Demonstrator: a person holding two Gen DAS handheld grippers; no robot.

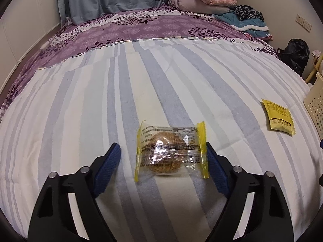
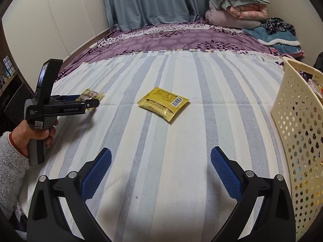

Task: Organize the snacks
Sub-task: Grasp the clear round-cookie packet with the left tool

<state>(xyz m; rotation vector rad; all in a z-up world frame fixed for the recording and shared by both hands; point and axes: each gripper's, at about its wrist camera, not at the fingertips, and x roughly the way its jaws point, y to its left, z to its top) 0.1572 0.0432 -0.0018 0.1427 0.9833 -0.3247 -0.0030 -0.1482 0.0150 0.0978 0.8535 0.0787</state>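
A clear, yellow-edged wrapper with a round brown cookie (image 1: 165, 153) lies on the striped sheet between the blue pads of my left gripper (image 1: 162, 147). The right pad is at the wrapper's yellow edge; the left pad stands a gap away, so the jaws are open around it. From the right wrist view, the left gripper (image 2: 93, 101) reaches over that same cookie pack (image 2: 91, 94), held by a hand in a fleece sleeve. My right gripper (image 2: 161, 150) hovers open and empty over the sheet. A flat yellow packet (image 2: 163, 102) (image 1: 277, 117) lies beyond it.
A cream perforated basket (image 2: 298, 121) (image 1: 316, 109) with snacks inside stands at the bed's right edge. A purple floral cover (image 1: 141, 30) lies beyond the striped sheet, with folded bedding (image 2: 238, 10) piled at the far right. White wardrobe doors (image 2: 50, 16) and blue curtains line the back.
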